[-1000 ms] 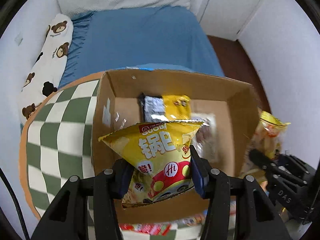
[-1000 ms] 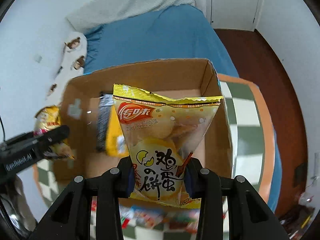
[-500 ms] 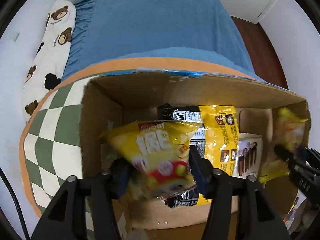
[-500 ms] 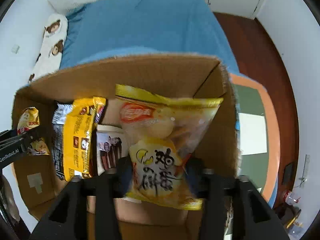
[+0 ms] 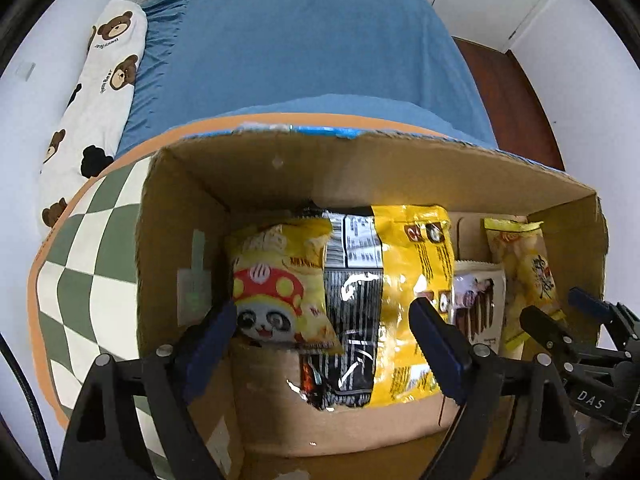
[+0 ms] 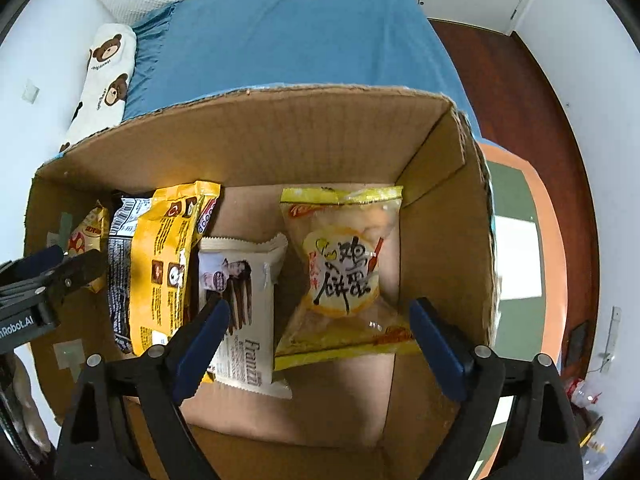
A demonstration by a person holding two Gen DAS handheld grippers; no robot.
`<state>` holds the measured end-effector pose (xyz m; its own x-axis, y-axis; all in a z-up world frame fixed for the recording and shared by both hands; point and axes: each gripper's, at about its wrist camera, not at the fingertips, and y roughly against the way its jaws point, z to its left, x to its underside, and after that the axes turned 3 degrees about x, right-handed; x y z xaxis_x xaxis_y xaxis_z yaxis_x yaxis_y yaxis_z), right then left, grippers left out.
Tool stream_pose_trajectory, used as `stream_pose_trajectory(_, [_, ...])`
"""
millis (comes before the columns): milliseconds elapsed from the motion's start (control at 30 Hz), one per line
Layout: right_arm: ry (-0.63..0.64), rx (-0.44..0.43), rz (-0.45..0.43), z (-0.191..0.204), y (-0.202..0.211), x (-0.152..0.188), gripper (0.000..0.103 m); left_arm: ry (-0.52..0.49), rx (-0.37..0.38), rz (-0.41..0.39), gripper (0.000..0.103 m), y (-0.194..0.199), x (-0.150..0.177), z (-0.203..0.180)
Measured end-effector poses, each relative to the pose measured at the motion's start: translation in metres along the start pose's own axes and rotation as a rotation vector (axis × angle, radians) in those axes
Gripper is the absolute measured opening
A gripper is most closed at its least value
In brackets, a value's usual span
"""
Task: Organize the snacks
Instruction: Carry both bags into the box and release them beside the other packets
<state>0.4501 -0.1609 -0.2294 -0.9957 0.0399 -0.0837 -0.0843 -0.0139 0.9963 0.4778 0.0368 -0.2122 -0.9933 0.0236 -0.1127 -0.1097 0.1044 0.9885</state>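
Observation:
A cardboard box stands on a checkered table and holds several snack bags. The yellow mushroom-print bag lies at its left end and also shows in the right wrist view. The yellow egg-cookie bag lies at its right end. Between them lie a yellow and black bag and a white Franzzi pack. My left gripper is open and empty over the box's left part. My right gripper is open and empty over its right part.
The green and white checkered table with an orange rim carries the box. A blue bed with a bear-print pillow lies beyond it. Brown floor is on the right.
Both grippers moved over the box, lowered into it and opened. The mushroom bag dropped at the left end and the egg-cookie bag at the right end.

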Motion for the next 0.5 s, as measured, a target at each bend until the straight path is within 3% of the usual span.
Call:
stream_pose_trajectory(233, [-0.009, 0.0, -0.062, 0.004, 0.024, 0.031, 0.094, -0.003, -0.002, -0.089, 0.088, 0.03, 0.029, -0.009])
stream_pose_trajectory(500, [0.001, 0.021, -0.193, 0.012, 0.074, 0.077, 0.093, -0.009, -0.018, -0.221, 0.088, 0.079, 0.075, -0.019])
